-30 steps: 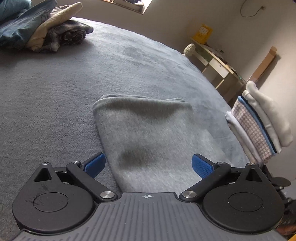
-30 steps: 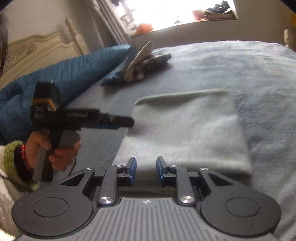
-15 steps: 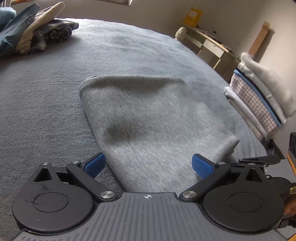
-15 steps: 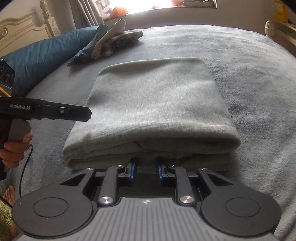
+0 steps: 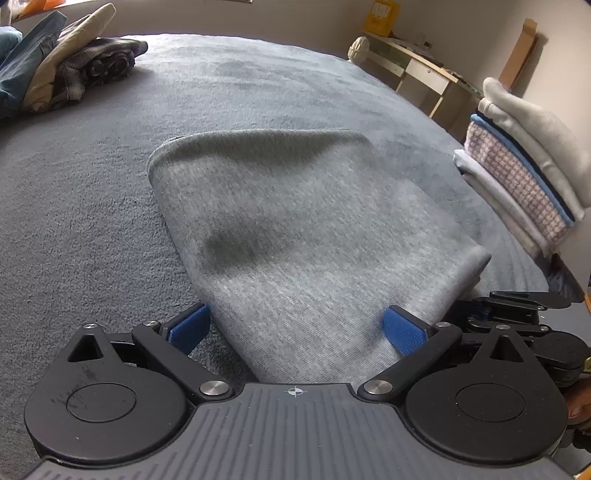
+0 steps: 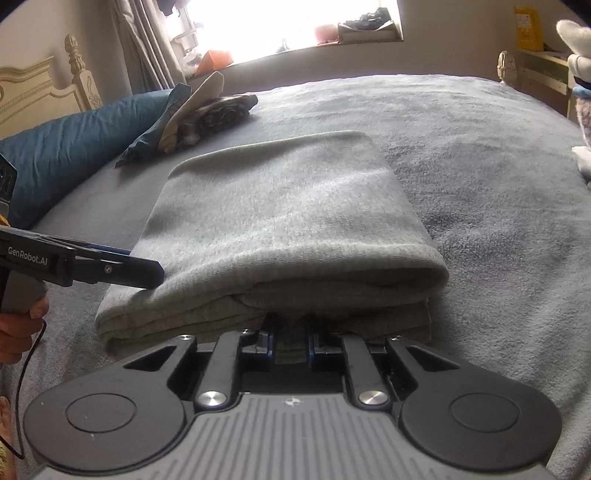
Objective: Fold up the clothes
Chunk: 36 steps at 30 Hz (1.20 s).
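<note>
My right claw has just been closing — it pinches the near edge of the folded grey garment on the bed. My left claw stands spread wide across the garment's corner, pads clear of the cloth.

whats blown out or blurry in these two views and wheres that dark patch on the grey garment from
Right wrist view: the window is blown out white. Left wrist view: the folded grey garment looks slightly motion-blurred, its dark patch probably a shadow, source unclear. Both views: fisheye bends the bed edge into a curve.
</note>
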Motion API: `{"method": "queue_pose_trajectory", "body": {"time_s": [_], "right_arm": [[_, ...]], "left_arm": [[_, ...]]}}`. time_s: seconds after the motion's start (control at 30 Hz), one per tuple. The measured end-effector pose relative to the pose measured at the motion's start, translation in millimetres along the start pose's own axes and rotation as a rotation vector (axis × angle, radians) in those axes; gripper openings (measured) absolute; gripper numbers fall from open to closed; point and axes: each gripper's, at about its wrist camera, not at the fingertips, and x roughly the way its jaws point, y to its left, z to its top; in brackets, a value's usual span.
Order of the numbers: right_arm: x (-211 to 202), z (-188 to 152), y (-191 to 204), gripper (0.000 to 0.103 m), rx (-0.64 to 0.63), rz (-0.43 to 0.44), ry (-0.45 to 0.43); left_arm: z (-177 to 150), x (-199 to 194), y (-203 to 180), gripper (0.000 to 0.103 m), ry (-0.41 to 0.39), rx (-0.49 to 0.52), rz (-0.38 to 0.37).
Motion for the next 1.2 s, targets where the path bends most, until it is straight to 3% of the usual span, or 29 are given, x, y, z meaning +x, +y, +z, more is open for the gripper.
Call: {"method": "queue_pose_trajectory", "body": {"time_s": [0.27,0.4,0.5,0.63,0.8,0.93,1.07,1.2], "right_arm": [[-6,-1,0,0.016,0.038,0.025,0.002],[-16,-1,4,0.017,0.051,0.131,0.042],[-12,-3,18,0.016,-0.001,0.206,0.071],[10,-2,37,0.017,-0.074,0.188,0.067],[2,1,39,0.017,-0.072,0.200,0.089],[-15,-5,65,0.017,-0.175,0.297,0.098],[-10,-6,88,0.018,-0.235,0.341,0.104],[-3,-3,96,0.032,-0.216,0.366,0.101]], "left_arm": [[1,-3,1,0.101,0.001,-0.002,0.000],[3,-9,5,0.101,-0.018,-0.006,0.011],[5,-9,13,0.101,-0.018,-0.046,0.018],[6,-9,19,0.101,-0.019,-0.076,0.022],[6,-19,25,0.101,-0.033,-0.078,0.030],[7,-24,34,0.101,-0.043,-0.096,0.026],[4,-31,41,0.100,-0.057,-0.088,0.023],[-7,-43,51,0.096,-0.070,-0.073,0.027]]}}
